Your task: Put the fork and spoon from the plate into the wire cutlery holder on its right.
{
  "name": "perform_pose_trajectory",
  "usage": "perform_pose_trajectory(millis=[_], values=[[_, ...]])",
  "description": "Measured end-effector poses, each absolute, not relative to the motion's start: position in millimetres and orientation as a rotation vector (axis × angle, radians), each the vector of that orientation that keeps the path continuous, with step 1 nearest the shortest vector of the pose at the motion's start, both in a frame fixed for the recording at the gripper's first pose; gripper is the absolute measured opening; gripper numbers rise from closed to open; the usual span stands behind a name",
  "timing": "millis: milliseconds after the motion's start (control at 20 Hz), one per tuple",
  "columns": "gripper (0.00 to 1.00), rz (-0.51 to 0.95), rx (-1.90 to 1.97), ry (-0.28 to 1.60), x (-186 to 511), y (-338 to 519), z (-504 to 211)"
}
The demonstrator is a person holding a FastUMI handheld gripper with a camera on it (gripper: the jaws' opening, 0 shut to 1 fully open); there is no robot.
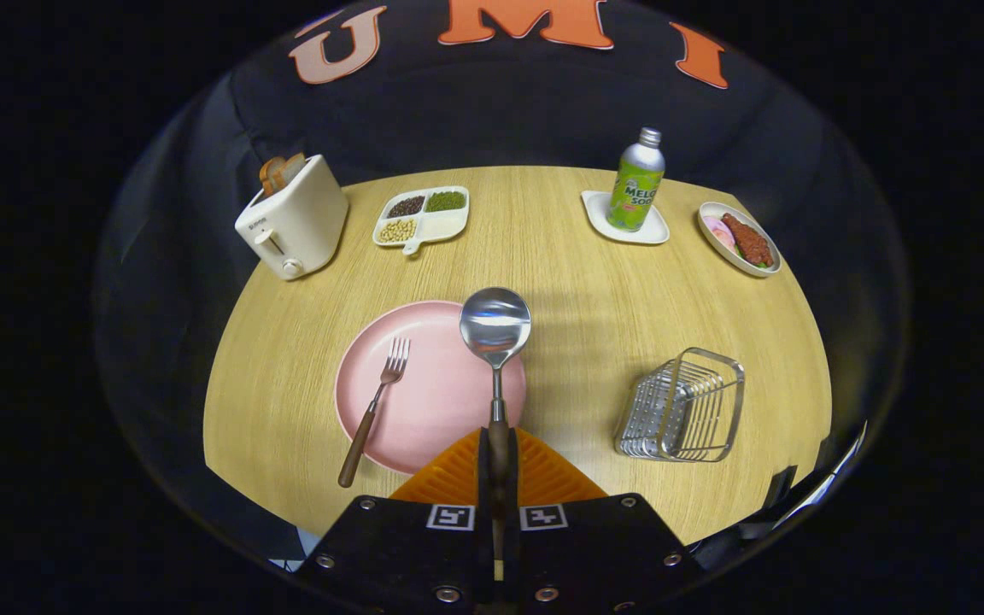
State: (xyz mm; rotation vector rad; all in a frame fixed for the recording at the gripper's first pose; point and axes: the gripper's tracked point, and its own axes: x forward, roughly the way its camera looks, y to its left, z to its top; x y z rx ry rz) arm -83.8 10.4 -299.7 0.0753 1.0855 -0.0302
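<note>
My gripper [498, 453] is shut on the wooden handle of a metal spoon [495, 329]. The spoon points straight ahead from the fingers, its bowl raised over the right rim of the pink plate [436, 401]. A fork [377, 406] with a wooden handle lies on the plate's left side, tines on the plate and handle reaching over the near rim onto the table. The wire cutlery holder [684, 406] stands to the right of the plate, ahead and right of the fingers.
At the back of the wooden table stand a white toaster [294, 218] with bread, a divided dish of beans [422, 218], a soda bottle [635, 181] on a white coaster, and a small dish of food [740, 239]. The table's near edge runs just beside the fingers.
</note>
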Motion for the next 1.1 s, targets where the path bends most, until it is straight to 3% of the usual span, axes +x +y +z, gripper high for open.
perform_pose_trajectory(millis=[550, 1100], values=[[0.05, -0.225, 0.074, 1.087, -120, -108, -260], [0.05, -0.099, 0.05, 1.288, -140, -128, -285]])
